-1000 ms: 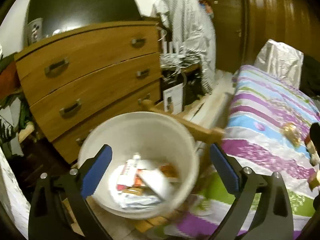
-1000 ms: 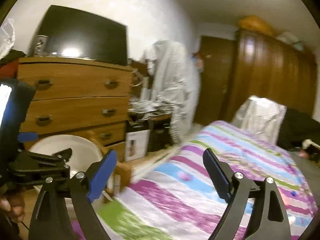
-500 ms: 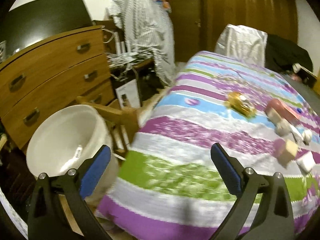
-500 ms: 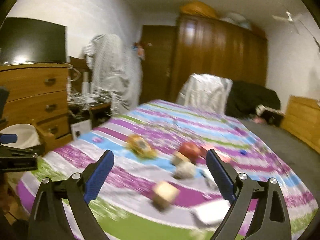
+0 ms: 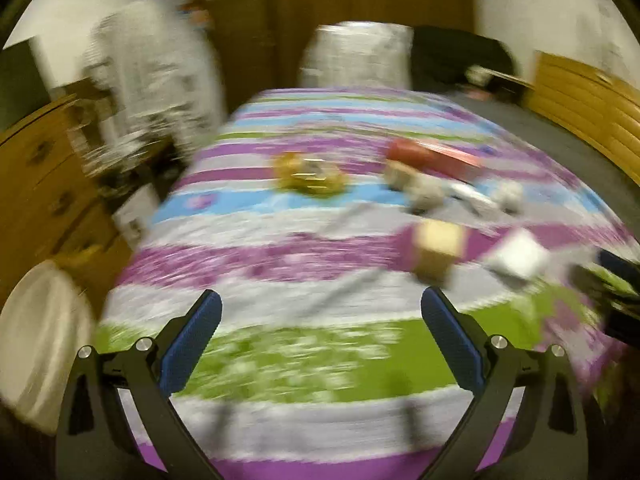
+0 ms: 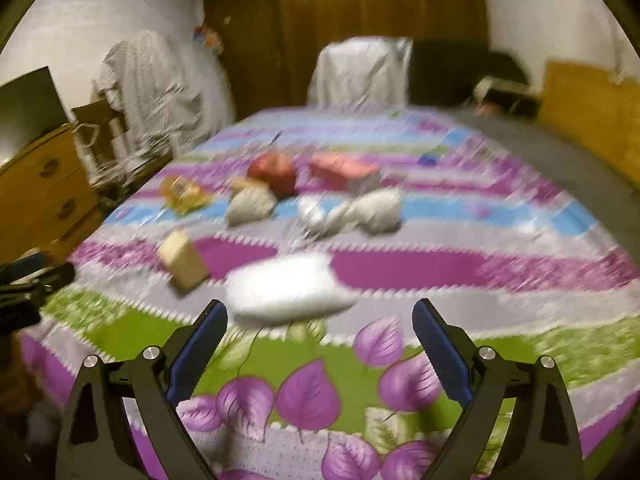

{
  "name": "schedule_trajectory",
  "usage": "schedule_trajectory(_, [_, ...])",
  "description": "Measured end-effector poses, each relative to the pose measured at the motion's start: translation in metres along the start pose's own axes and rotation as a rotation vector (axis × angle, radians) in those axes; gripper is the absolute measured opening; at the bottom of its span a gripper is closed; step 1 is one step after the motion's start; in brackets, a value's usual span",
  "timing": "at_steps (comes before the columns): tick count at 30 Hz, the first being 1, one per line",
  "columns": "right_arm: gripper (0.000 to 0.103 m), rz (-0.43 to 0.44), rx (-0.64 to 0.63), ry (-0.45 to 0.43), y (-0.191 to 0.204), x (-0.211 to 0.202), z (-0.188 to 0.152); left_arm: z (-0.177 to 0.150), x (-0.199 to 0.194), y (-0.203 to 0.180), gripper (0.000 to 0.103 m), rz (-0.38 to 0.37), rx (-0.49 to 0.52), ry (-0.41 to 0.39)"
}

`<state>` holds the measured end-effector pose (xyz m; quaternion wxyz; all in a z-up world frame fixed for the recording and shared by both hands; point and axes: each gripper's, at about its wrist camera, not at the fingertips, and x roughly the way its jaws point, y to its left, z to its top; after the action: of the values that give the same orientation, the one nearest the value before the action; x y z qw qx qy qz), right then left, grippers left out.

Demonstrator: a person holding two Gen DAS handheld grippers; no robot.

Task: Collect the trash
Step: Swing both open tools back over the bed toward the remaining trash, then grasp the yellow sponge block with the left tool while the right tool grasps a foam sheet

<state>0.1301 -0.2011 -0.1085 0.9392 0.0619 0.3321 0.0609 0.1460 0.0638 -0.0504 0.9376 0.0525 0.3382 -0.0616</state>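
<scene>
The right gripper is hanging above the striped bedspread with its blue-padded jaws standing wide apart and nothing between them. Just beyond its fingertips a blurred white wrapper is lying on the cover, close to the left finger. Left of that a small tan box is sitting tilted on a purple stripe. Farther up the bed more trash is lying in a loose cluster: a grey crumpled wad, a second pale wad with some silvery scraps between them, a round red item, a flat pink-red packet and a yellow wrapper off to the left.

The left gripper is likewise holding its jaws wide open and empty over the green band of the bedspread. In this blurred view the tan box and the white wrapper are lying ahead and to the right of its fingers, and the yellow wrapper is lying farther up, near the middle.

At the left edge of the left wrist view, beside the bed and below the wooden dresser, part of the white bucket is showing; the blur is hiding whatever is inside it.
</scene>
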Motion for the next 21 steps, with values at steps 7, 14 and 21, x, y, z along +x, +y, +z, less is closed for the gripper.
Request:
schedule_trajectory(7, [0.094, 0.115, -0.133, 0.175, 0.024, 0.054, 0.025, 0.021, 0.052, -0.044, 0.088, -0.183, 0.253, 0.061])
schedule_trajectory(14, [0.093, 0.125, -0.176, 0.249, 0.026, 0.096, 0.036, 0.031, 0.108, -0.054, 0.060, -0.308, 0.259, 0.175])
schedule_trajectory(21, [0.081, 0.136, -0.130, 0.228, 0.018, 0.092, 0.037, 0.031, 0.110, -0.055, 0.037, -0.374, 0.208, 0.181])
